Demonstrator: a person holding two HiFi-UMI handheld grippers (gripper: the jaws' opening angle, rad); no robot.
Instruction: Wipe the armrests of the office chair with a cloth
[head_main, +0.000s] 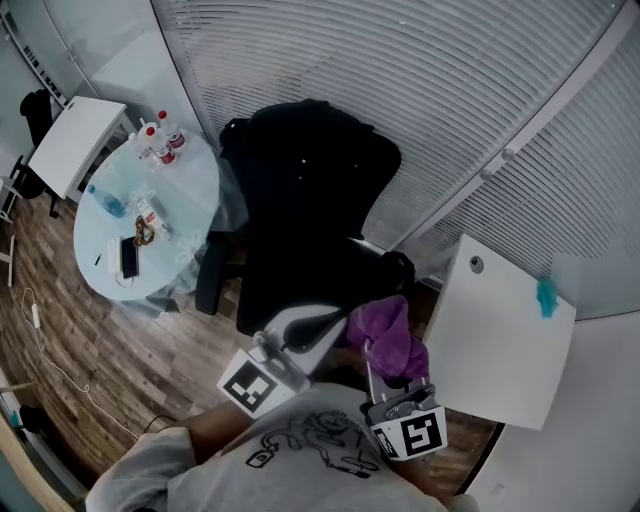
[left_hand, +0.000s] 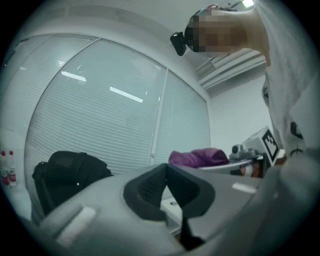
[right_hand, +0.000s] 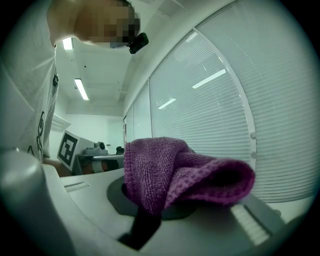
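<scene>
1. Purple cloth (right_hand: 172, 175) up front: soft, light, floppy microfibre. It will drape and bunch rather than slip, and there's nothing to break. Best pinched at a gathered fold, I'd say, leaving a loose pad free for wiping.
2. Right gripper (right_hand: 150, 200): jaws clamped on that cloth, folds spilling out toward 3 o'clock. In the head view it sits at 5 o'clock, just below the office chair (head_main: 310, 200).
3. Left gripper (left_hand: 166, 186): jaws together, nothing between them. It hovers at 6 o'clock in the head view, beside the cloth, apparently touching nothing.
4. One armrest (head_main: 212, 275) at 8 o'clock of the seat, well apart from the cloth. What looks like the other armrest (head_main: 398, 268) is at 4 o'clock, near it; contact I cannot confirm.
</scene>
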